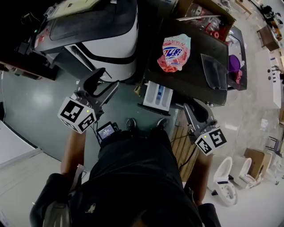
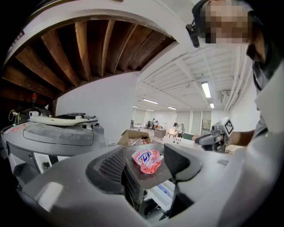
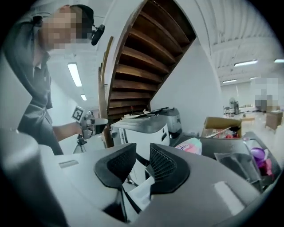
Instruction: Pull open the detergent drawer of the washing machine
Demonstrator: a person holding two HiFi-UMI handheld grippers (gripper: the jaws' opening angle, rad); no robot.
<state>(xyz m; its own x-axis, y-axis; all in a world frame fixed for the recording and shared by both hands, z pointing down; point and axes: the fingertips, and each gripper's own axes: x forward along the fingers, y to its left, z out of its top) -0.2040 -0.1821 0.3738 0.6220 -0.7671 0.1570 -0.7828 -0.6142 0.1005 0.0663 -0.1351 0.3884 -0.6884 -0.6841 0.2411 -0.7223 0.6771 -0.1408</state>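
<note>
The washing machine [image 1: 191,73] has a dark top, and its white detergent drawer [image 1: 158,96] with blue compartments stands pulled out of the front. The drawer [image 2: 165,190] also shows low in the left gripper view. My left gripper [image 1: 108,82] hangs left of the machine, its jaws wide open and empty [image 2: 144,170]. My right gripper [image 1: 191,109] is just right of the drawer, clear of it. Its pads [image 3: 166,166] stand a little apart with nothing between them. A pink and blue detergent bag [image 1: 176,52] lies on the machine's top.
A white and grey machine [image 1: 97,31] stands at the left, beside the washing machine. A clear plastic tray [image 1: 214,71] and an open cardboard box [image 1: 206,13] sit on and behind the dark top. A wooden pallet [image 1: 182,146] lies by my feet, white toilets [image 1: 226,177] to the right.
</note>
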